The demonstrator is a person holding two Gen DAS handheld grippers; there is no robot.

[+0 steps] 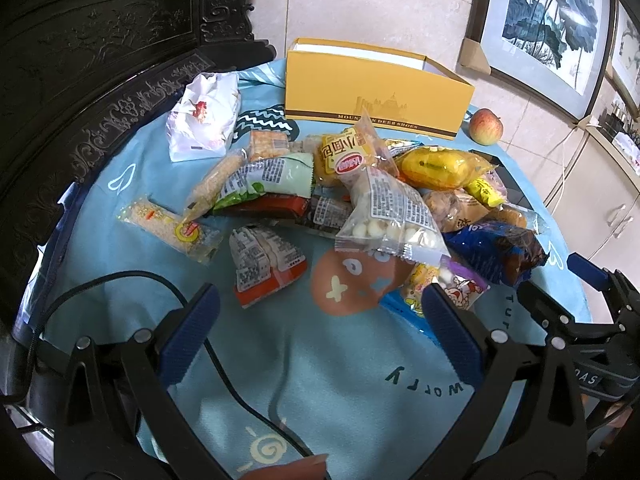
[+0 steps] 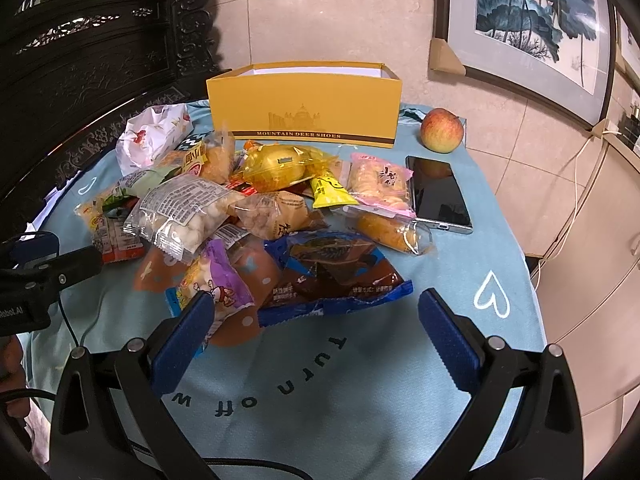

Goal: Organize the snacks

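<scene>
A pile of wrapped snacks (image 1: 360, 196) lies on a round table with a light blue cloth (image 1: 328, 380); the pile shows in the right wrist view (image 2: 256, 208) too. An open yellow shoe box (image 1: 372, 96) stands behind it at the far edge, also in the right wrist view (image 2: 304, 112). My left gripper (image 1: 320, 312) is open and empty, low over the cloth in front of a red-and-white packet (image 1: 266, 268). My right gripper (image 2: 316, 312) is open and empty, just before a blue-and-brown packet (image 2: 336, 272). It also shows in the left wrist view (image 1: 592, 280).
An apple (image 2: 442, 130) sits right of the box. A black phone (image 2: 438, 194) lies beside the pile. A white plastic bag (image 1: 204, 120) lies at the far left. Dark carved furniture (image 1: 80, 80) stands to the left. A black cable (image 1: 224, 368) crosses the cloth.
</scene>
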